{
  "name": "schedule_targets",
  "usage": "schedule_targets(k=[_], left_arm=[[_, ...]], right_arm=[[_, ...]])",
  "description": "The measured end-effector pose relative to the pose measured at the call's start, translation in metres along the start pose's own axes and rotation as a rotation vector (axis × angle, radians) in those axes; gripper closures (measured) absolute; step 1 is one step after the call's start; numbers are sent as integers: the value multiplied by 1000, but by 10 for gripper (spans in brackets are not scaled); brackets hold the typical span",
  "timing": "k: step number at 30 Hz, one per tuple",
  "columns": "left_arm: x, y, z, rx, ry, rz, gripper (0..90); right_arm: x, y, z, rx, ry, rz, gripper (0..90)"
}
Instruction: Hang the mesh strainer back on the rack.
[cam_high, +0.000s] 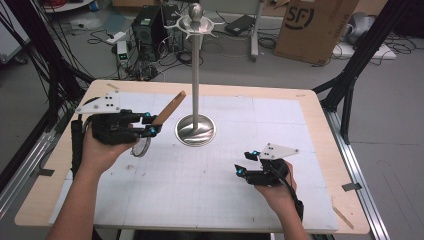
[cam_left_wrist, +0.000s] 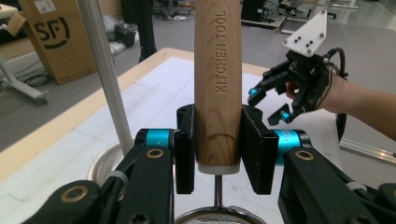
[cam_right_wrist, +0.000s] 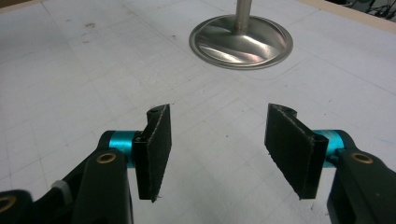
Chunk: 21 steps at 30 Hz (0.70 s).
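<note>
Left gripper (cam_high: 150, 123) is clamped on the wooden handle (cam_left_wrist: 218, 84) of a small strainer, jaws pinching both sides of the handle near its lower end, just above where a thin metal stem runs down to the mesh ring (cam_left_wrist: 217, 217). In the high view the handle (cam_high: 169, 108) sticks up and tilts toward the stand, and the ring (cam_high: 141, 146) hangs below the gripper, close over the white mat (cam_high: 210, 185); cannot tell if it touches. Metal stand (cam_high: 195, 70) is upright at mat centre, round base (cam_high: 195, 130) just beside the strainer, hooks at the top (cam_high: 196, 26). Right gripper (cam_high: 248, 162) sits low over the mat on the near right, well apart from the stand; its jaws are spread wide with nothing between them, base of the stand (cam_right_wrist: 241, 41) ahead of it. Handling, judged: strainer looks light, handle is stiff smooth wood with "KITCHEN TOOL" stamped on it, round so it could rotate or slip in flat pads if the squeeze loosens. Mesh bowl is thin wire, likely dents easily, so not the place to grab. Grip low on the handle puts the weight of the ring close to the jaws, good for control. Any hanging hole at the handle tip is out of frame, cannot tell.
</note>
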<state>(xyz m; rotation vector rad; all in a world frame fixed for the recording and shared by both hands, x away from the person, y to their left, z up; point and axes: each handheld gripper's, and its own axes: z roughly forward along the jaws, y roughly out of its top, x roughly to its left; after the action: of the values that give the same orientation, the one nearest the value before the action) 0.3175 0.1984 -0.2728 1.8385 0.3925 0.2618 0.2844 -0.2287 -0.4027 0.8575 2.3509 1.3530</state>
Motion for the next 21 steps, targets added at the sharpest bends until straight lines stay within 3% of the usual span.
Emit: schedule_targets(k=[11,21], left_arm=[[13,23,-11,-57,1,-3,686],[24,41,-12,-47,-29,3,687]], right_arm=[[-2,0,-1,-9,-1,3,404],[-2,1,-4,-15,-1,4,404]])
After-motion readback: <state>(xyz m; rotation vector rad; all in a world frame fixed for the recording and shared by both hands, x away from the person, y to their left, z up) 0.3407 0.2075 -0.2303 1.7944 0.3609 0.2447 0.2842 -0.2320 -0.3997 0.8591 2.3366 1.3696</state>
